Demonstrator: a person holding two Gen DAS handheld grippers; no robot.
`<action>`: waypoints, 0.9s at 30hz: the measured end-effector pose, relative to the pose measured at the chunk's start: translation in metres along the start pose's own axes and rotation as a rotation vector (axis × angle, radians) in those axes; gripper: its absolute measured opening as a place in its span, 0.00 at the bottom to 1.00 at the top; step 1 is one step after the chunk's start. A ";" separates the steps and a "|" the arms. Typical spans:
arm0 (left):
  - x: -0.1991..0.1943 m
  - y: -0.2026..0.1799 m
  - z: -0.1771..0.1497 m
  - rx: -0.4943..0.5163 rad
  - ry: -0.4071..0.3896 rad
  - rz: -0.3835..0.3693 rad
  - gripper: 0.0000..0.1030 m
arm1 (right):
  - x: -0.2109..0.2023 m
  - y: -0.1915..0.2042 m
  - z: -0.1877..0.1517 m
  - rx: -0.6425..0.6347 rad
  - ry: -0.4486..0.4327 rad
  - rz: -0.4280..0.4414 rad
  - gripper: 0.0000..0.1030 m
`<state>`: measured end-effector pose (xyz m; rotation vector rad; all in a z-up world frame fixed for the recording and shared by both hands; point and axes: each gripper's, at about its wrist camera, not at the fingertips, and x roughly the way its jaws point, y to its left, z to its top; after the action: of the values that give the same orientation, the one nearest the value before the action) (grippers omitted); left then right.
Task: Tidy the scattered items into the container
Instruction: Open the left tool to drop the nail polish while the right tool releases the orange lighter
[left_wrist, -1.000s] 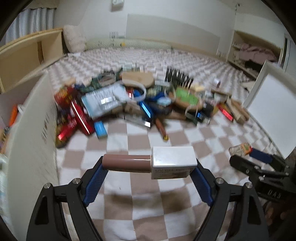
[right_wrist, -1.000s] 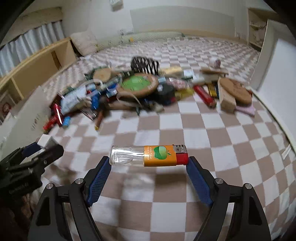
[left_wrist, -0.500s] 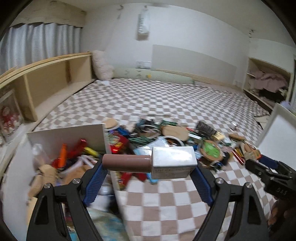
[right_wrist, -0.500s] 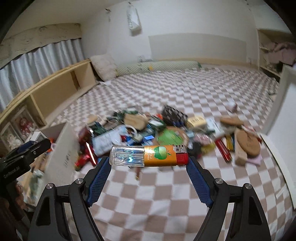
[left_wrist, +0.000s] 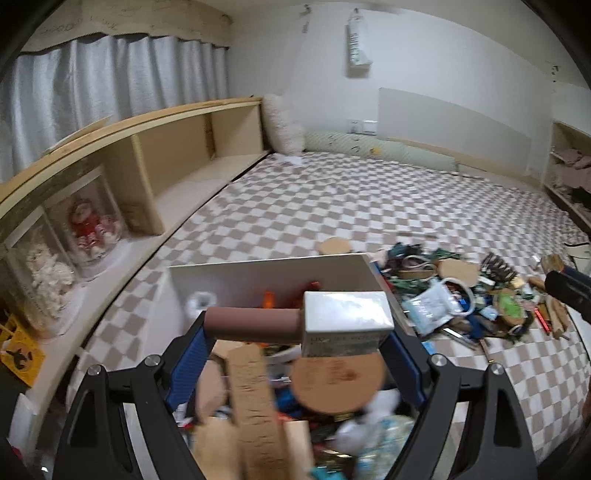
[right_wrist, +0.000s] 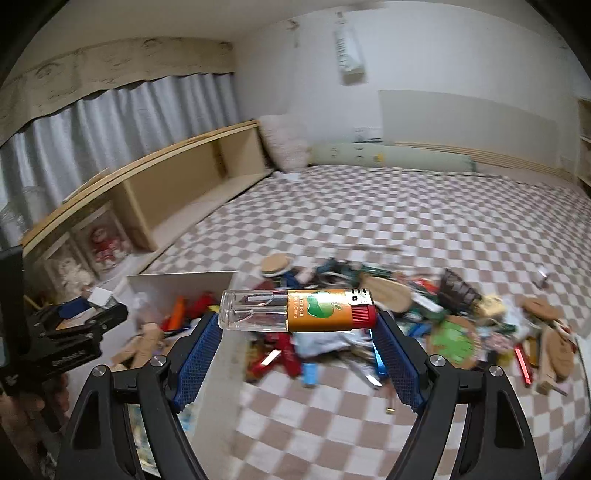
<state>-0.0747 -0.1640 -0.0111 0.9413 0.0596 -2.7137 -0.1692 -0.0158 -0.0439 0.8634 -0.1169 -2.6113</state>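
My left gripper (left_wrist: 295, 332) is shut on a brown tube with a white box-shaped cap (left_wrist: 295, 325) and holds it level above the open white box (left_wrist: 273, 273), which is full of mixed items. My right gripper (right_wrist: 297, 325) is shut on a clear and orange lighter (right_wrist: 297, 310), held in the air just right of the box's wall (right_wrist: 181, 282). The left gripper also shows in the right wrist view (right_wrist: 77, 317), over the box. The scattered pile (right_wrist: 424, 317) lies on the checkered mat to the right of the box.
A low wooden shelf (left_wrist: 147, 173) with glass-cased dolls (left_wrist: 88, 225) runs along the left wall. A pillow (left_wrist: 284, 129) and a green bolster (left_wrist: 380, 151) lie at the far wall. Checkered mat (left_wrist: 332, 206) stretches beyond the box and pile.
Both grippers have risen and swung left with their items. The left gripper moved from the mat beside the pile to over the box; the right one came up beside the box.
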 end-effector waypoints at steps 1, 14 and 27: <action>0.002 0.006 0.000 -0.002 0.008 0.013 0.84 | 0.004 0.008 0.003 -0.011 0.007 0.005 0.81; 0.061 0.057 0.011 -0.029 0.180 0.052 0.84 | 0.054 0.076 0.035 -0.051 0.120 0.115 0.81; 0.095 0.065 0.004 -0.058 0.324 0.046 0.89 | 0.105 0.112 0.047 -0.102 0.221 0.143 0.81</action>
<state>-0.1318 -0.2494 -0.0634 1.3366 0.1749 -2.4783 -0.2368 -0.1614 -0.0427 1.0590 0.0144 -2.3515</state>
